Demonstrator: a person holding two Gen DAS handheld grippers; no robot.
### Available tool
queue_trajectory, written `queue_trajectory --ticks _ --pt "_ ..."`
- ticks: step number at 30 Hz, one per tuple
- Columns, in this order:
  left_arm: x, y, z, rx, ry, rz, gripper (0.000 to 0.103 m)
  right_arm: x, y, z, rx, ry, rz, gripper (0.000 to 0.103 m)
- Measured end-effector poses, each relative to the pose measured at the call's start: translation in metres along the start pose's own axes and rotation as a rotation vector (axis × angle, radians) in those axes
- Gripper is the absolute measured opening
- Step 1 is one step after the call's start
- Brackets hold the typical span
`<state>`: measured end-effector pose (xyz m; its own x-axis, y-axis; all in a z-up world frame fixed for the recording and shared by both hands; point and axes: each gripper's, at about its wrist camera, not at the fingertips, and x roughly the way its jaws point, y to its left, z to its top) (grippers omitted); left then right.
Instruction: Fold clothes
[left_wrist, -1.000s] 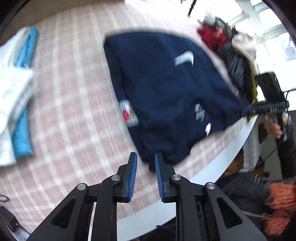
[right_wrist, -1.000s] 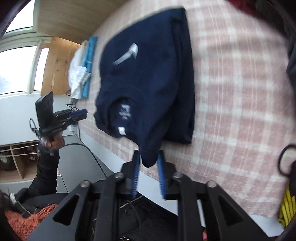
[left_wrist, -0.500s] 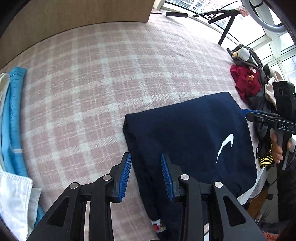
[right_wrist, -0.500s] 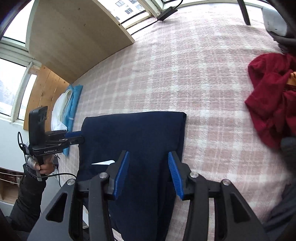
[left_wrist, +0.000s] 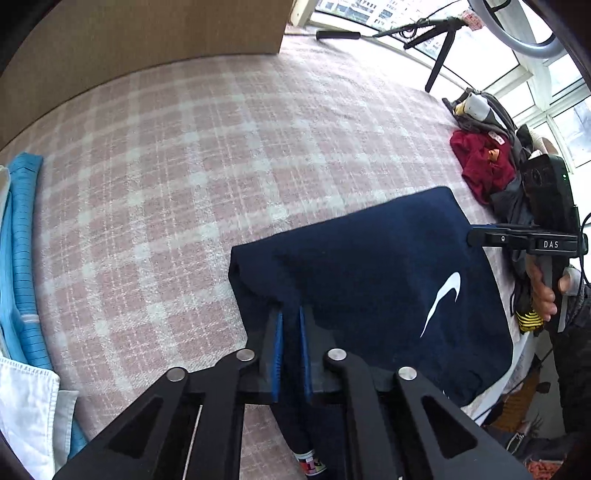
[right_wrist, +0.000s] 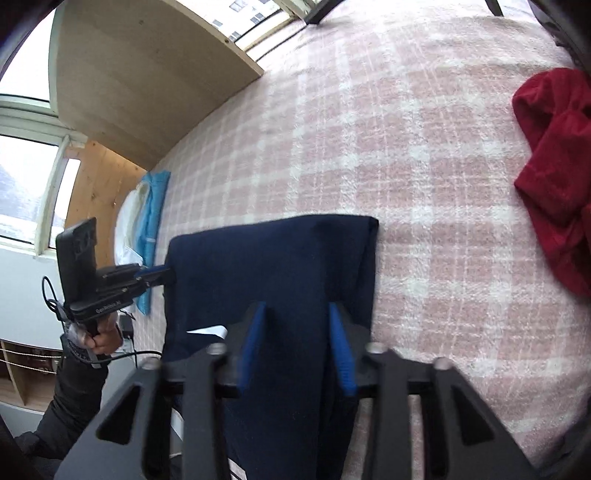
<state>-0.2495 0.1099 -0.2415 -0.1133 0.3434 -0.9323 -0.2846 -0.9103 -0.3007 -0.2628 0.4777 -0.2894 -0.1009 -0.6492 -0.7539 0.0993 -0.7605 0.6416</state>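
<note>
A navy sweatshirt with a white swoosh lies folded on the pink plaid blanket. My left gripper is shut on the sweatshirt's left edge, navy cloth pinched between its blue pads. In the right wrist view the same sweatshirt runs under my right gripper, which stands open with its fingers astride the garment's right side. The left gripper shows there at the sweatshirt's left edge, held by a hand. The right gripper shows in the left wrist view at the garment's right edge.
Folded blue cloth and white cloth lie at the left. A red garment and dark clothes are piled at the right. A wooden board and a tripod stand behind. The bed edge runs close by.
My left gripper has closed on the sweatshirt's left edge. The right gripper stays open and has come lower over the garment's right side. A second ago both swung the sweatshirt onto the blanket.
</note>
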Motion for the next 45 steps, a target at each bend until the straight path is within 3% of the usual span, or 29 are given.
queue_trajectory --ticks 1,7,9,11,14,20,26,28,33,35,37,40,42,45 --pt "-0.005 -0.003 -0.002 0.014 -0.011 -0.001 0.006 -0.004 0.0 -0.001 0.002 -0.008 0.013 0.008" --pt "-0.054 0.003 -0.002 -0.009 -0.096 -0.097 0.006 -0.052 0.013 0.002 0.004 -0.102 0.158 0.003" --pt "-0.053 0.005 0.006 0.005 -0.117 -0.059 0.006 -0.067 0.016 0.011 -0.013 -0.152 0.18 0.003" --pt "-0.036 0.013 0.017 -0.017 -0.096 -0.06 0.006 -0.063 0.007 0.024 0.001 -0.169 0.144 0.003" --pt "-0.007 0.022 0.019 -0.058 -0.026 -0.096 0.006 -0.045 -0.011 0.029 0.05 -0.088 0.094 0.004" --pt "-0.005 0.024 0.01 -0.06 -0.015 -0.108 0.008 -0.048 -0.017 0.004 0.03 -0.042 0.068 0.017" --pt "0.002 0.012 0.013 -0.025 0.0 -0.064 0.008 -0.004 -0.007 0.005 0.014 0.018 0.035 0.019" --pt "0.001 0.008 0.011 -0.018 -0.008 -0.052 0.007 -0.001 -0.005 0.002 0.008 0.009 0.052 0.004" --pt "-0.018 0.006 0.008 -0.025 -0.088 -0.077 0.006 -0.026 0.018 0.003 -0.04 -0.075 0.101 0.004" --pt "-0.018 0.008 0.009 -0.02 -0.104 -0.065 0.007 -0.031 0.021 0.012 -0.075 -0.105 0.045 0.004" --pt "-0.015 0.012 0.009 -0.029 -0.086 -0.047 0.008 -0.015 0.013 0.017 -0.051 -0.029 0.002 0.007" --pt "-0.011 0.02 0.008 -0.045 -0.058 -0.024 0.02 0.005 0.002 0.022 -0.021 0.067 -0.059 0.013" --pt "-0.008 0.025 0.007 -0.055 -0.039 -0.009 0.022 -0.012 0.006 0.017 -0.039 0.021 -0.077 0.018" --pt "-0.028 0.019 0.011 -0.026 -0.093 0.044 0.018 -0.035 0.012 0.016 -0.061 -0.07 -0.097 0.019"
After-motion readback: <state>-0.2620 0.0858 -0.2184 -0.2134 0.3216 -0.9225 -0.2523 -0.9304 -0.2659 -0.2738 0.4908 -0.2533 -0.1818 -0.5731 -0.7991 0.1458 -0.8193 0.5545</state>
